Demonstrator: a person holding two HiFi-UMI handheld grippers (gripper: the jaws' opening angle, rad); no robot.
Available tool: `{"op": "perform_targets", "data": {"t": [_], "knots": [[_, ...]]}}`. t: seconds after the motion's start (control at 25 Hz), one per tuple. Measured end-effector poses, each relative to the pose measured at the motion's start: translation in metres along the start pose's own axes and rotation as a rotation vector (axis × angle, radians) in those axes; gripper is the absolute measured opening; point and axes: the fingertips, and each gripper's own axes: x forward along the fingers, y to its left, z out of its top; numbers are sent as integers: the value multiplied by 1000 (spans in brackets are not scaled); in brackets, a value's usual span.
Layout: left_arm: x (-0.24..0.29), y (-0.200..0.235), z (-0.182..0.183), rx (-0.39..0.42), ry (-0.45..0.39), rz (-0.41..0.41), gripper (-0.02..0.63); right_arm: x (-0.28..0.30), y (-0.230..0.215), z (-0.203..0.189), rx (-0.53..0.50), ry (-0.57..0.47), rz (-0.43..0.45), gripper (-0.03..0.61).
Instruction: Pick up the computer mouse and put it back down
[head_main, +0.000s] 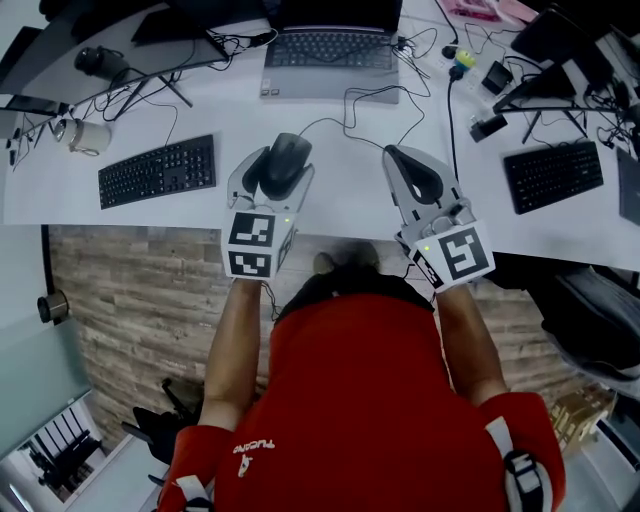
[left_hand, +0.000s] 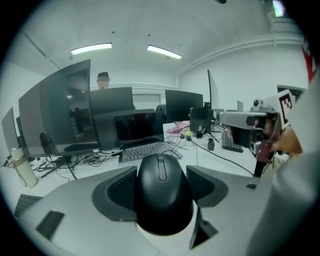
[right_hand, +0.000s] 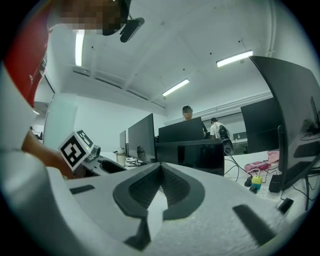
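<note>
The left gripper is clenched on the computer mouse. Its two jaws stand fairly wide apart, and the ribbed dark pads press against the mouse's left and right flanks. The mouse fills the gap between them, seated well back towards the gripper's body.

In the head view the mouse is over the near part of the white desk, close to its front edge. No view shows whether it rests on the desk or hangs just above it. Its long axis runs roughly from 6 to 12 o'clock, leaning a touch towards 1. The scroll-wheel end points away from the person, towards the laptop at 12 o'clock. Its cable leaves that far end heading to about 1 o'clock.

The right gripper is at 3 o'clock from the mouse, well apart from it. Its jaws are pressed together at the tips, with nothing between them.

A black keyboard lies at 9 o'clock from the mouse.
</note>
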Motion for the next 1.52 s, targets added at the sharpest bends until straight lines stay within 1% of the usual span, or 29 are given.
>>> {"op": "perform_targets", "data": {"t": [0.2,0.44,0.64,0.76,0.88,1.04,1.52], "knots": [[-37,3,41,-1,-103,13,302,-8,0,20,-10,-35,-11,3],[-76,8,83,1,-206,33,301,-19,3,45,-23,-75,-21,3],[-98,7,110,23,-267,26,301,-23,5,58,-37,-92,-38,3],[-104,7,117,31,-288,20,301,-26,6,61,-40,-96,-46,3],[-101,9,113,27,-278,14,302,-27,7,61,-42,-91,-54,4],[-86,10,92,6,-235,2,301,-29,8,57,-44,-82,-63,3],[-18,9,8,-61,-42,-29,301,-27,6,31,-47,-15,-74,3]]}}
